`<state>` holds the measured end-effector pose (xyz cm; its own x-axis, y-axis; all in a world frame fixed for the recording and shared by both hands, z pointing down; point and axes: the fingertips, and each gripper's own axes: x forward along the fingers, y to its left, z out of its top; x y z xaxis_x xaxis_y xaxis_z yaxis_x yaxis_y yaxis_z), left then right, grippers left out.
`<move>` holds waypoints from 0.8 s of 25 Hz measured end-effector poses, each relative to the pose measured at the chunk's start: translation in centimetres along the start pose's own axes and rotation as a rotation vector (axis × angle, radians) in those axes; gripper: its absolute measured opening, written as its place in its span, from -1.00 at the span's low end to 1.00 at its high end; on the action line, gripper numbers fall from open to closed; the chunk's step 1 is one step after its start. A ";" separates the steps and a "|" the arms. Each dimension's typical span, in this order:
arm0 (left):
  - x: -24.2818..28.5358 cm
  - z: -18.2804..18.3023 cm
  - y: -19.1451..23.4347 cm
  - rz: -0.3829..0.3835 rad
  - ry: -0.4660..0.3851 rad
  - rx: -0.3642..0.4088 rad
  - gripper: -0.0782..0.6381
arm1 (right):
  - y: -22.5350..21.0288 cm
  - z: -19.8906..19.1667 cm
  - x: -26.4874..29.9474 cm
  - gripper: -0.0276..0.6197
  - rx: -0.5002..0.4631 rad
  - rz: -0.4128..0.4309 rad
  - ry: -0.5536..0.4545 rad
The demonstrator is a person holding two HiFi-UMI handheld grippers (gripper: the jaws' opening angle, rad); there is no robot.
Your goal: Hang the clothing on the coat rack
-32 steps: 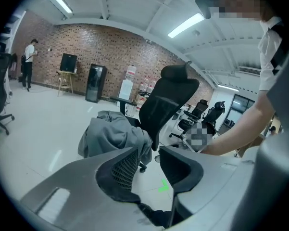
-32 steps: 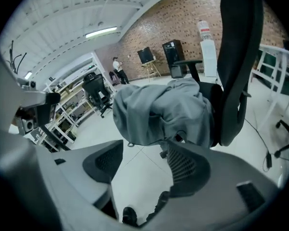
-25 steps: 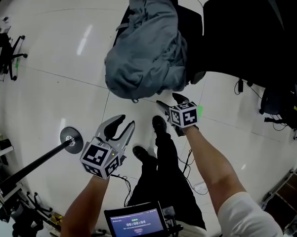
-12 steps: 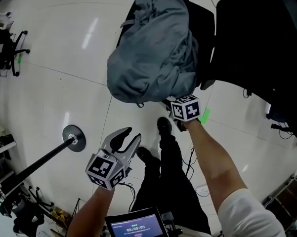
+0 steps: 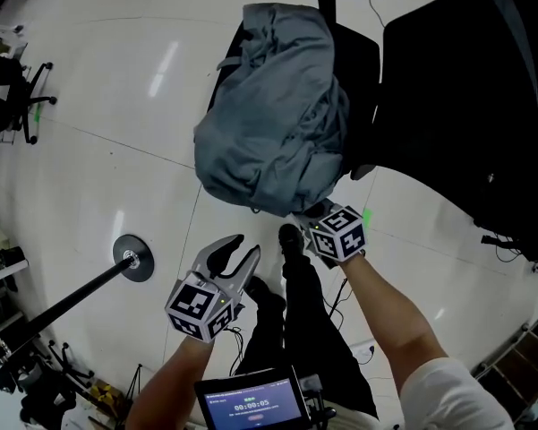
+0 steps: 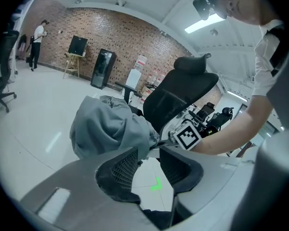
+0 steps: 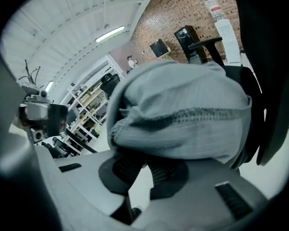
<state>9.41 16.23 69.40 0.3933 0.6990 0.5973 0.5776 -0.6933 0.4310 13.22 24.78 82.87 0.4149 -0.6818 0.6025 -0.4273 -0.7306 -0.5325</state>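
Your right hand-held gripper [image 5: 313,218] pinches the lower hem of the grey clothing [image 5: 273,106] — it lies heaped on the black chair [image 5: 360,56] at 12 o'clock. Your left hand-held gripper [image 5: 243,249] hangs at 7 o'clock — jaws apart, empty.

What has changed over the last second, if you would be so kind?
The right gripper advanced to the lower hem of the grey garment, and its tongs have closed on it. The left gripper shifted slightly right, still open. The garment stays draped over the office chair.
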 end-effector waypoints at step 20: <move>3.4 4.9 -0.5 0.221 0.060 0.349 0.18 | 12.4 18.0 -16.8 -0.83 0.079 0.347 -0.343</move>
<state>13.94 19.80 67.93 0.4988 0.5215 0.6923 0.6960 -0.7170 0.0388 15.41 26.53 55.46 0.5050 -0.8485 0.1581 -0.5306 -0.4497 -0.7185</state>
